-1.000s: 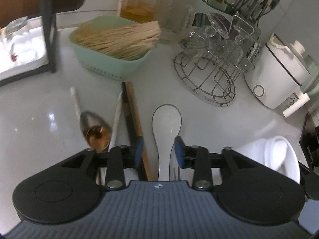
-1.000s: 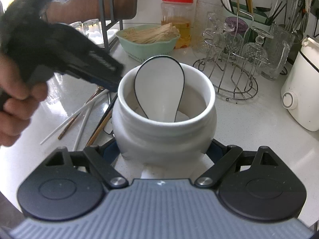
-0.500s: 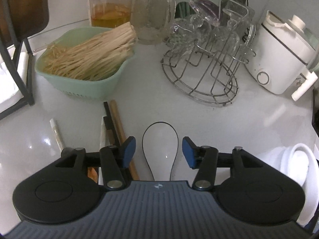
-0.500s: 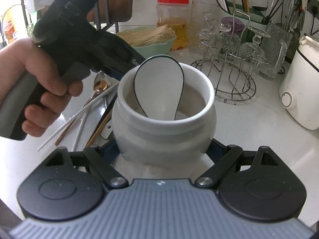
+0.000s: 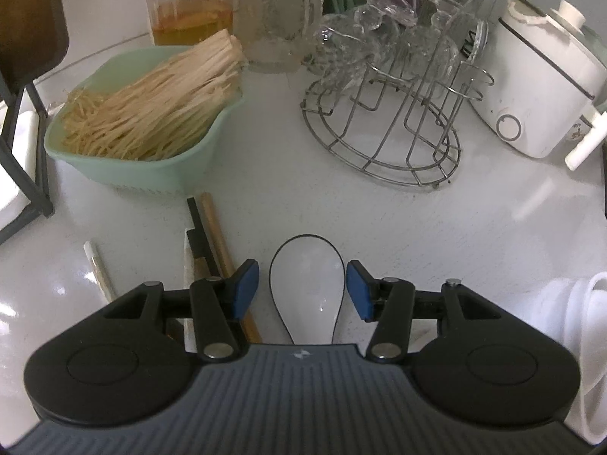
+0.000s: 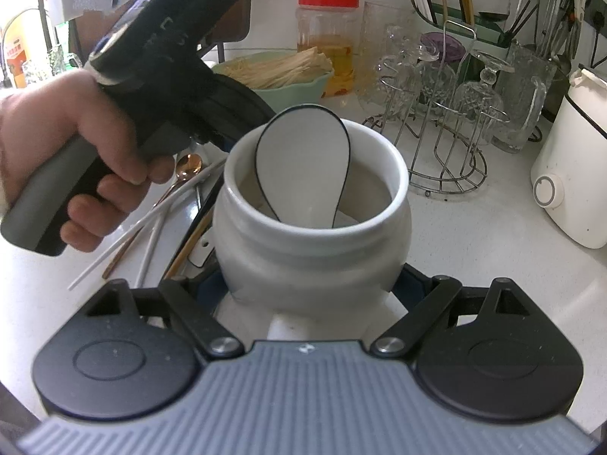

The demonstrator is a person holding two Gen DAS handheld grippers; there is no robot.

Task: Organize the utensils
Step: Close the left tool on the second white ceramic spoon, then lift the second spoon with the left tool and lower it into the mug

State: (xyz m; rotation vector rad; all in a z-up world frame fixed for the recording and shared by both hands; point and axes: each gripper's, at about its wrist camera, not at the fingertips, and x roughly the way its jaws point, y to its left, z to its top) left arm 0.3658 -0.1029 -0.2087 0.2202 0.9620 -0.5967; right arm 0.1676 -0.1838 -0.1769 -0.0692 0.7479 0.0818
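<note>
Beside chopsticks (image 5: 214, 227), left jaws straddle spoon (image 5: 307, 288) (untouched); right jaws clamp jar (image 6: 315, 227).

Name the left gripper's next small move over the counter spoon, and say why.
Probably close the left gripper on the white ceramic spoon. Its bowl already lies between the blue pads, which stand apart from it on either side. The right gripper holds the white jar, where another spoon already stands.

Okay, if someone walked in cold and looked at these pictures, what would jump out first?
Probably the white ceramic jar front and centre, clamped in the right tongs, a black-rimmed white spoon standing inside. Next, a matching spoon flat on the counter between the open left tongs.
</note>
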